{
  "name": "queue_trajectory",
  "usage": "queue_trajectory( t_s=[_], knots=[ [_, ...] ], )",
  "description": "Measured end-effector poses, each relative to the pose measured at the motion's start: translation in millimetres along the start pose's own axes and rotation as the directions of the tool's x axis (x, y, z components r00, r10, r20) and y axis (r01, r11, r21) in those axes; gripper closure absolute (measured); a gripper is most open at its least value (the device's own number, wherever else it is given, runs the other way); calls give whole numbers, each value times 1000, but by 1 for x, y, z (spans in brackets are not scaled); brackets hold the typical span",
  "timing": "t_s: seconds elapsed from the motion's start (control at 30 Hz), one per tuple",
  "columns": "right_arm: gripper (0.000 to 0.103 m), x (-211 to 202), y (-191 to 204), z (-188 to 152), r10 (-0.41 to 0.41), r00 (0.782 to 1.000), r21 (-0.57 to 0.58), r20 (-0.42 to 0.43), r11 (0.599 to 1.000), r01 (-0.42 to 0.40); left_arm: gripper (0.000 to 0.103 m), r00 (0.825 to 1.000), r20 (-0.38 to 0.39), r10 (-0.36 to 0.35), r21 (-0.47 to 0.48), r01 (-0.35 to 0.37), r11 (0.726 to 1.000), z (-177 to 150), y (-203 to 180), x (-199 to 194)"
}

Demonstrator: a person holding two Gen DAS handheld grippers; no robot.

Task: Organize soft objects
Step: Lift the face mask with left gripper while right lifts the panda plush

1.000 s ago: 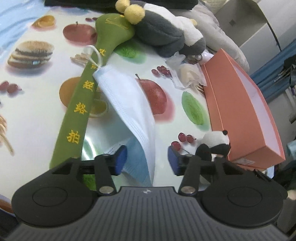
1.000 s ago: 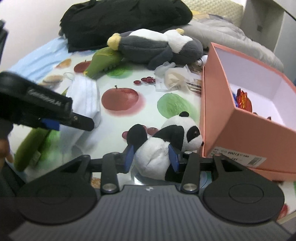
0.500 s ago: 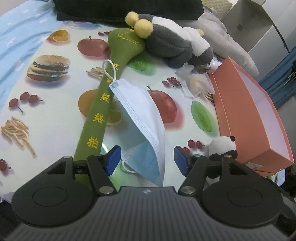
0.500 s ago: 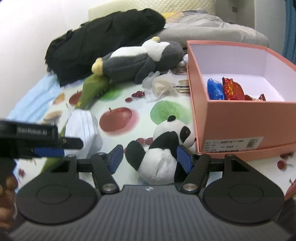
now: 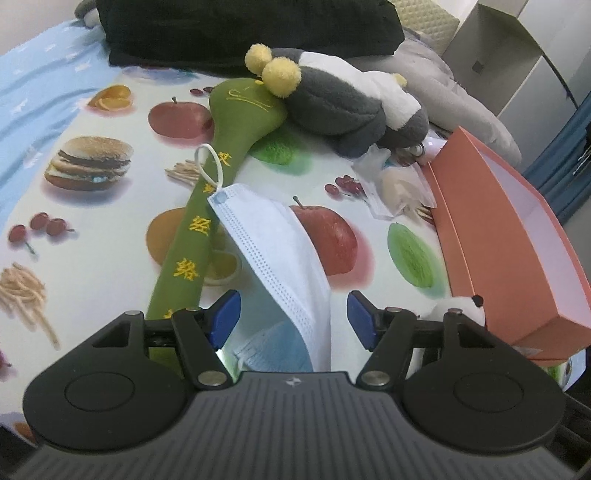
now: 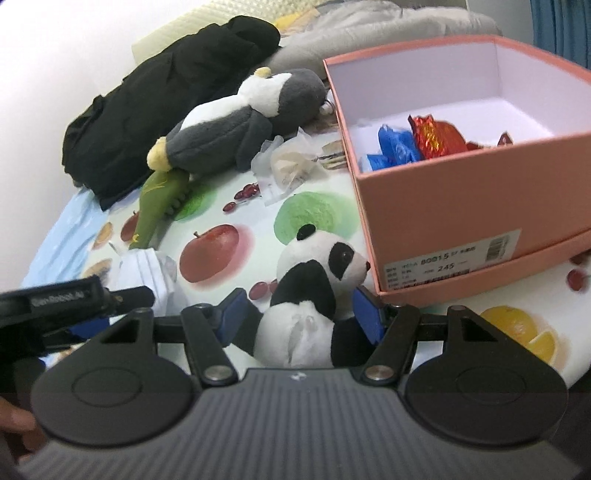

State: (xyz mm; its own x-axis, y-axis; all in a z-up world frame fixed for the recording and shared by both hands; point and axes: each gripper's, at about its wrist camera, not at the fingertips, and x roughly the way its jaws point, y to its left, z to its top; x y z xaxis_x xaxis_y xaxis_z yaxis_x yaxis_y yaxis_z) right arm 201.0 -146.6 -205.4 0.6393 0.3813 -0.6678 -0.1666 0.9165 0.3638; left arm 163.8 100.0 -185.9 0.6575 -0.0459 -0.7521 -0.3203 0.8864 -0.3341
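Observation:
A small panda plush (image 6: 314, 280) sits on the fruit-print tablecloth, right beside the salmon box (image 6: 443, 206). My right gripper (image 6: 299, 314) stands open around its lower body, with a gap on the left side. A pale blue face mask (image 5: 273, 240) lies partly over a long green plush stick (image 5: 199, 225). My left gripper (image 5: 292, 317) is open astride the mask's near end, pads off it. A grey and white penguin plush (image 5: 343, 103) rests on the stick's head. The panda (image 5: 458, 308) peeks past the left gripper's right finger.
The open box holds blue and red foil packets (image 6: 432, 136). A crumpled clear bag (image 5: 399, 184) lies between penguin and box. A black garment (image 5: 240, 29) and a grey cushion (image 5: 461, 107) fill the back. A hand (image 6: 14, 421) shows at lower left.
My right gripper's jaws have spread off the panda, which they squeezed a second ago, and the wrist has rolled. My left gripper's jaws widened slightly and tilted up, showing more of the table.

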Motion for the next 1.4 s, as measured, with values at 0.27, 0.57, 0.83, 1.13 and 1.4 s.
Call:
queue_trajectory(
  t_s=[0.27,0.57,0.83,1.13,1.4],
  knots=[
    [45,19,-6,1,35,997,69,-72,997,-30,65,999,-36,-13,-7,13,1000,-1,0,34],
    [56,21,-2,2,42,995,1,-95,999,-42,95,999,-34,-13,69,15,998,2,-14,39],
    [59,5,9,7,6,998,-144,-55,989,-14,96,999,-15,-48,131,49,990,6,-26,18],
    [59,-16,20,18,15,1000,-235,-20,972,-19,96,994,-14,-106,187,107,977,12,-44,-10],
    [59,-39,29,37,32,999,-275,24,961,-24,96,990,5,-143,241,138,961,26,-62,-39]
  ],
)
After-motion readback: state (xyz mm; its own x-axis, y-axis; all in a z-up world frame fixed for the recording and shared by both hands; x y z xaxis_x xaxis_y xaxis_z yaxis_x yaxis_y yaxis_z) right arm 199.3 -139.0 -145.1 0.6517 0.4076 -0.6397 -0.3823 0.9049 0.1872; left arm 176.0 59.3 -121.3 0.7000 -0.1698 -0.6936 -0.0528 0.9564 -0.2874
